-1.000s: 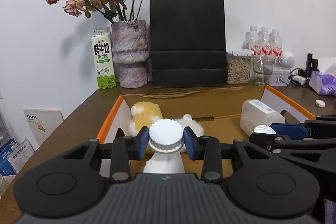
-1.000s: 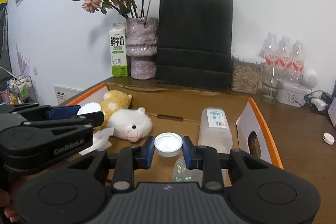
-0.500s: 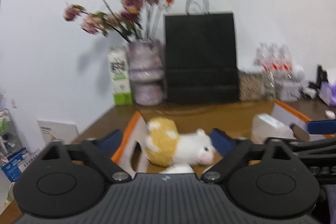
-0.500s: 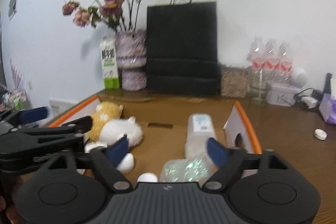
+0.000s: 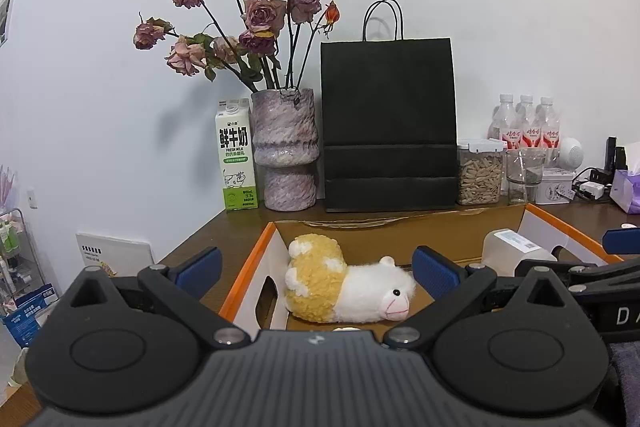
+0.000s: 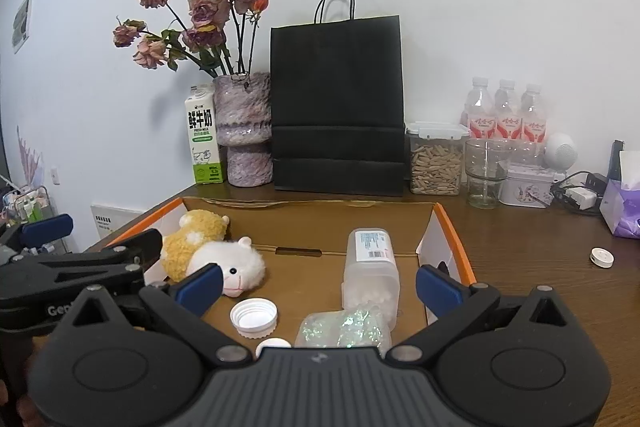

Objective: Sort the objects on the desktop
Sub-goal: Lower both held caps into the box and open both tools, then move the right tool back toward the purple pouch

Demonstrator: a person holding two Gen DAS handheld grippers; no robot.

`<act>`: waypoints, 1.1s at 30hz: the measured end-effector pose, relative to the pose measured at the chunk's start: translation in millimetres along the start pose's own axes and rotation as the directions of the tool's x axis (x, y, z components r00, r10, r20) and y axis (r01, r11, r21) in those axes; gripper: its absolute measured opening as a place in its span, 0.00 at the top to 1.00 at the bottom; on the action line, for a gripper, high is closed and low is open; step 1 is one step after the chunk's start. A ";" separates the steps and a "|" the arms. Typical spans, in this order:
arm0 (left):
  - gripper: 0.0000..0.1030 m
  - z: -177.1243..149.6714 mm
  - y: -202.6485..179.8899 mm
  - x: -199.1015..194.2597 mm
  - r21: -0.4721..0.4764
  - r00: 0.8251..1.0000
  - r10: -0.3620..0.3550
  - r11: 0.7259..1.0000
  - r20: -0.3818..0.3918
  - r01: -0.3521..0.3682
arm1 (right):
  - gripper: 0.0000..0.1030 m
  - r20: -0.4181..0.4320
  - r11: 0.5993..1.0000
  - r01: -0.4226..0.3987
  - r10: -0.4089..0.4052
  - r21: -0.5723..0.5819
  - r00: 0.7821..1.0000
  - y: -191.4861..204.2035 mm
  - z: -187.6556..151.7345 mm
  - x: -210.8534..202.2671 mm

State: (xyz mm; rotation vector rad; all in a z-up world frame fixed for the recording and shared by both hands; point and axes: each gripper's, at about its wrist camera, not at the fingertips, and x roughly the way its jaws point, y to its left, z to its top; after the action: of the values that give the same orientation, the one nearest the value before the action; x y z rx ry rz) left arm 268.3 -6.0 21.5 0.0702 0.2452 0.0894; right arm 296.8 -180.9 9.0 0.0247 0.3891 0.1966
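An open cardboard box (image 6: 450, 227) with orange rims holds a yellow-and-white plush toy (image 5: 344, 287), a clear plastic container (image 6: 370, 275) on its side, a glittery clear bottle (image 6: 344, 331) and a loose white cap (image 6: 253, 318). A second white round top (image 6: 272, 343) peeks out just above my right gripper's body. My left gripper (image 5: 318, 267) stands wide open above the box's left end, with nothing between its pads. The jaws of my right gripper (image 6: 319, 284) are opening over the box's near side, the cap and bottle lying below them, untouched.
Along the wall stand a milk carton (image 5: 236, 159), a vase of dried roses (image 5: 286, 151), a black paper bag (image 5: 388, 131), a seed jar (image 6: 436, 159), a glass (image 6: 484, 171), water bottles (image 6: 506, 115) and a tin (image 6: 528, 185). A small white disc (image 6: 601, 257) lies on the brown table at right.
Both grippers have opened wide. The white-capped bottle has dropped out of the left jaws, and the white cap has left the right jaws and now lies on the box floor.
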 end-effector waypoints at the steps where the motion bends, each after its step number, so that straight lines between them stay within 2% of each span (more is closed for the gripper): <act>1: 0.00 -0.1 -0.3 -0.3 0.000 1.000 -0.001 1.000 0.001 0.001 | 0.00 0.000 1.000 0.001 -0.001 0.000 1.000 0.2 0.2 0.1; 16: 0.00 -1.8 2.1 -12.3 -0.018 0.999 -0.027 0.999 0.021 0.028 | 0.00 0.013 1.000 -0.006 0.006 -0.017 1.000 1.0 -2.6 -9.1; 26: 0.00 5.5 5.2 -33.9 -0.016 0.998 -0.045 0.999 0.051 0.046 | 0.00 0.049 0.999 -0.007 0.009 -0.045 0.999 6.4 2.7 -33.4; 33: 0.00 8.2 9.0 -49.9 -0.004 0.997 -0.063 0.998 0.040 0.064 | 0.00 0.012 1.000 -0.007 0.007 -0.029 1.000 1.4 -4.4 -48.6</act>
State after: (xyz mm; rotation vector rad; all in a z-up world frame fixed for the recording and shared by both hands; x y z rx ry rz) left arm 221.4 -2.3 42.0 0.0593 0.2076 0.0254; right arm 250.8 -189.0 23.2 -0.0010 0.3740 0.2088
